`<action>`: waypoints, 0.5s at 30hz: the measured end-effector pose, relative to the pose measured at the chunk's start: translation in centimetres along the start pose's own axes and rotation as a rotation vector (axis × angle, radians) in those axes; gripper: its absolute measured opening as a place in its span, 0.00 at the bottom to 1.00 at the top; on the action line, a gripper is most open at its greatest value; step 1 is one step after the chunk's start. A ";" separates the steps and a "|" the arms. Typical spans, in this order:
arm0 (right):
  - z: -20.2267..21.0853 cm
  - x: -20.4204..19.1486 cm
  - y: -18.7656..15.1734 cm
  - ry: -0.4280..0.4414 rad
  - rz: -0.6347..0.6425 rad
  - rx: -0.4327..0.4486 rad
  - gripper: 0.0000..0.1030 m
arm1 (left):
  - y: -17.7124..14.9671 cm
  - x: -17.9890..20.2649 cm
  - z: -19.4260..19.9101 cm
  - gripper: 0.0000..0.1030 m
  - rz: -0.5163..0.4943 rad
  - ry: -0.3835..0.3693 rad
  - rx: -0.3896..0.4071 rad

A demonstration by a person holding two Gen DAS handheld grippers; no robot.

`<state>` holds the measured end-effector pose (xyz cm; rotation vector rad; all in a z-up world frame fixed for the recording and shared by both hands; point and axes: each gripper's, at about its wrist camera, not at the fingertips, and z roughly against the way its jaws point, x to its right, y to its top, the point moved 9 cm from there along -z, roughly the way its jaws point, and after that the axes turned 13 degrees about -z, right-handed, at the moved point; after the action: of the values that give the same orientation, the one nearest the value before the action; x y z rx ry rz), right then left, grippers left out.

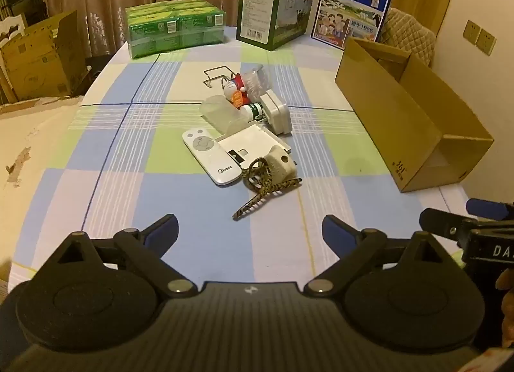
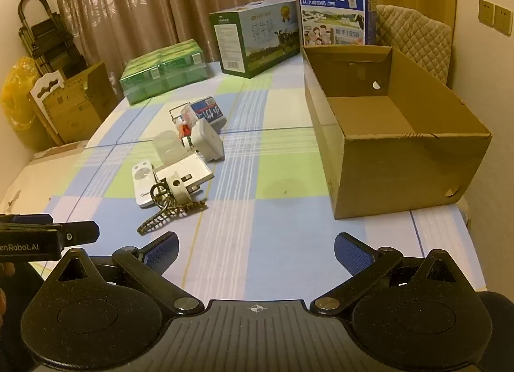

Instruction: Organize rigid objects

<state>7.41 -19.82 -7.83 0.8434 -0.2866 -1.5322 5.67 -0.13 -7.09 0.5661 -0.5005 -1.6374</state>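
Rigid objects lie in one loose pile at mid-bench, on a checked blue, green and white cloth (image 1: 96,160). Nearest item: a leopard-print strap (image 1: 257,201) looped through a beige plug-like piece (image 1: 279,164). Beside it, one white Midea remote (image 1: 210,155), touching one flat white panel (image 1: 249,147). Behind these: one clear plastic container (image 1: 220,111), one grey-white adapter block (image 1: 276,111), a small red-and-white figurine (image 1: 237,91), one bent wire rack (image 1: 217,75).

The right wrist view shows a small blue printed box (image 2: 208,111) at the back of the pile; in the left view that spot is hidden behind a crinkled clear wrapper, possibly bubble wrap, too blurred to settle.

One open cardboard box (image 2: 401,160) stands well apart to the right of the pile. Only the right view looks into it: bare cardboard floor, a round hole in the far wall. The left view gives only its outer side and printed corner.

Far edge of bench: one shrink-wrapped green carton pack (image 1: 175,26), one green-and-white milk case (image 1: 273,10), one blue milk case (image 1: 353,7).

Left gripper (image 1: 250,227): jaws spread wide, nothing between them, low over the near bench. Right gripper (image 2: 256,248): jaws likewise spread, holding nothing. Each appears at the other view's edge.
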 end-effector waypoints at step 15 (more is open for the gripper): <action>0.0 -0.4 -0.1 0.000 0.003 0.002 0.98 | -0.3 -0.5 0.0 0.91 0.018 -0.015 0.037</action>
<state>7.31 -19.43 -7.71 0.8436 -0.2893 -1.5295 5.47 0.42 -7.25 0.5754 -0.5464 -1.6192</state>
